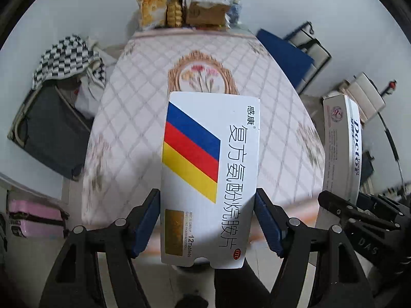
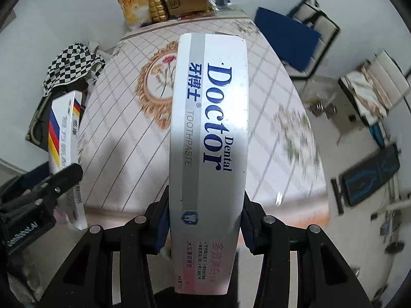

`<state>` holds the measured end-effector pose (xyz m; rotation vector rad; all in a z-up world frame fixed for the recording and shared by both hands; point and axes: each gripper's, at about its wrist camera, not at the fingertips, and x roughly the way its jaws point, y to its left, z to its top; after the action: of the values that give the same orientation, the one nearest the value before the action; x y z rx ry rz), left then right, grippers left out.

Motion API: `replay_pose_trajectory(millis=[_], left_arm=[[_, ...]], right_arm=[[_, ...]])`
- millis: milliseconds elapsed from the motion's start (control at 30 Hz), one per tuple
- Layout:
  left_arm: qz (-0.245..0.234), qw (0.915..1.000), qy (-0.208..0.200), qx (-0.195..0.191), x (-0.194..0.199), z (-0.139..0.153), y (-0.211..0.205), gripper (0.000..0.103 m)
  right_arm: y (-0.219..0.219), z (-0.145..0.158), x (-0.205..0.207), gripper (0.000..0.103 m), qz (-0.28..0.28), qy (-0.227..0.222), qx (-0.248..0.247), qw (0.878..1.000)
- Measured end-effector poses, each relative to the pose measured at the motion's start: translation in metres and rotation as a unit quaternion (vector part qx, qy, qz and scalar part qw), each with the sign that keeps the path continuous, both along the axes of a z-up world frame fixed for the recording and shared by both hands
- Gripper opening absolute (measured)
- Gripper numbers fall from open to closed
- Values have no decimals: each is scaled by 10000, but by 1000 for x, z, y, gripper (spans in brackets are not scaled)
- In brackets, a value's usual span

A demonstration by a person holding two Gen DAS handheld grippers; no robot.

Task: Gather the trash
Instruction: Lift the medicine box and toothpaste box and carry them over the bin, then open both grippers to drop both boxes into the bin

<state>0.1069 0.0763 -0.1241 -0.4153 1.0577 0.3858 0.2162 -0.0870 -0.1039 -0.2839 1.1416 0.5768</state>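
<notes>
Both held cartons (image 1: 208,177) (image 2: 208,138) hang over quilted floral tablecloth (image 1: 128,118), floor cluttered

Boxes (image 1: 205,12) probably at table's (image 1: 128,128) far edge

The pill box (image 1: 208,179) reads "感康", "复方氨酚烷胺片", "12 Tablets" and "OTC" in a red oval. The toothpaste box (image 2: 209,154) reads "Doctor", "Dental", "牙博士", "TOOTHPASTE" and "冰凉薄荷香型". The left gripper's (image 2: 15,233) body carries "GenRobot.AI"; the right gripper's (image 1: 364,242) body shows "DAS".
</notes>
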Motion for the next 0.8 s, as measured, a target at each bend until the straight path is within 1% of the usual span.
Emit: replay_pose_trajectory(millis=[67, 167, 200, 267, 300, 333, 400, 433, 467, 500, 567, 633, 667, 700, 733, 767, 800], left_arm=[[-103, 9998, 109, -153, -25, -11, -7, 70], [-222, 9982, 377, -402, -57, -36, -18, 70], [-241, 9973, 478, -512, -65, -47, -20, 70], [-259, 9944, 702, -746, -82, -75, -25, 70], [-257, 9927, 826, -836, -89, -89, -28, 70], [-237, 9902, 1008, -938, -95, -110, -31, 70], [-175, 9852, 1216, -1194, -108, -143, -35, 70], [-98, 9810, 1373, -1369, -112, -168, -36, 70], [-63, 9778, 1473, -1487, -114, -185, -37, 70], [-7, 9738, 1570, -1644, -116, -207, -38, 70], [147, 9665, 1750, -1874, -119, -251, -37, 70], [240, 9599, 1870, -2075, -119, -296, -36, 70], [316, 9566, 1935, -2157, -119, -321, -35, 70], [418, 9534, 1966, -2250, -119, -348, -32, 70], [481, 9513, 1983, -2311, -119, -367, -31, 70], [541, 9483, 2023, -2386, -119, -393, -30, 71], [580, 9467, 2085, -2386, -118, -414, -30, 71]], right_arm=[[-15, -3, -39, 48, -37, 114, -6, 9999], [-33, -22, -85, 48, -25, 407, -158, 9990], [-41, -34, -100, 48, -19, 590, -208, 9980], [-55, -67, -130, 48, 30, 1016, -399, 9940], [-61, -82, -136, 48, 50, 1160, -466, 9921], [-67, -102, -146, 48, 44, 1361, -575, 9890], [-78, -143, -162, 48, 46, 1808, -731, 9808], [-82, -160, -167, 48, 22, 1980, -774, 9771], [-86, -185, -172, 48, 5, 2208, -839, 9717], [-89, -203, -175, 48, -3, 2353, -876, 9680], [-92, -248, -181, 48, 8, 2634, -978, 9597], [-94, -300, -180, 48, -4, 2890, -1081, 9512], [-93, -328, -178, 48, -2, 2999, -1095, 9476], [-92, -347, -176, 48, 12, 3062, -1133, 9452], [-91, -373, -174, 48, 22, 3156, -1126, 9422], [-88, -403, -170, 48, 32, 3272, -1080, 9388], [-86, -422, -167, 48, 29, 3340, -1087, 9363]])
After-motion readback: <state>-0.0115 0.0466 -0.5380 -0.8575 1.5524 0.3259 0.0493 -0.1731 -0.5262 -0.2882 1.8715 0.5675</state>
